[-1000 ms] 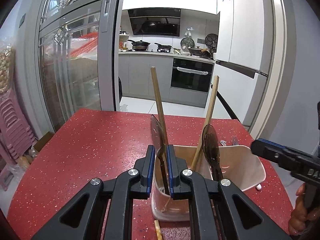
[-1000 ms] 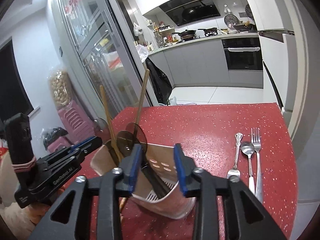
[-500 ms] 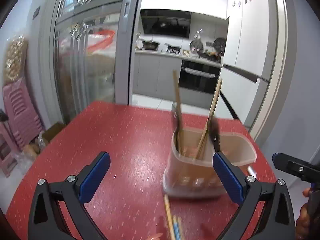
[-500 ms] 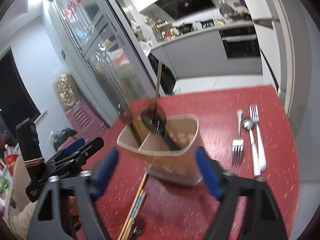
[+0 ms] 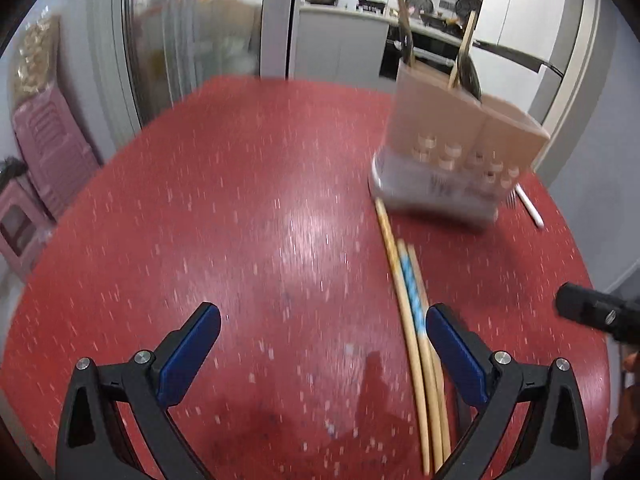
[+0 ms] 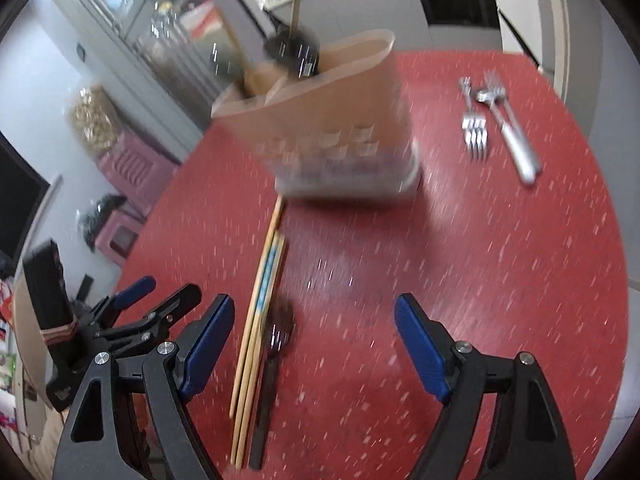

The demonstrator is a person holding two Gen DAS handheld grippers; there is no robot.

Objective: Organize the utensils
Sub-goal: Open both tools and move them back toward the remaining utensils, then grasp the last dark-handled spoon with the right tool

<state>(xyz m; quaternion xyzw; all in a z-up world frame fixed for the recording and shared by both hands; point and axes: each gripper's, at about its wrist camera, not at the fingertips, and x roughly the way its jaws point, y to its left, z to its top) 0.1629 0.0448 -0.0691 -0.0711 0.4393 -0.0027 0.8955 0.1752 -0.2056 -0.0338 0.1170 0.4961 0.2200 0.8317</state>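
Since a second ago both tools have let go of the dark spoons they were lowering into the utensil holder (image 5: 460, 132) and have drawn back from it, tipping down toward the red speckled surface (image 5: 248, 208). The left tool (image 5: 323, 334) had its blue pads pinched on a spoon handle then; its jaws have since swung wide and now stand spread with nothing between them, only bare red top. The right tool (image 6: 314, 326) has likewise spread apart, and its jaws hang open above the surface, gripping nothing.

The beige utensil holder stands upright toward the far side of the surface, blurred in both views. Two dark spoons (image 6: 290, 54) with long wooden handles lean in its left compartment, their handles sticking up past the rim.

Three wooden chopsticks (image 5: 416, 320), one with a blue patterned band, lie side by side on the surface in front of the holder; their far tips come close to its base. In the left wrist view they run just inside the left tool's right-hand pad. In the right wrist view they lie beside the right tool's left-hand pad, with a dark spoon (image 6: 276, 340) flat on the surface just to their right.

Beyond the holder's right side lie two forks (image 6: 474, 128) and a metal spoon (image 6: 508, 120), close together and well apart from both tools.
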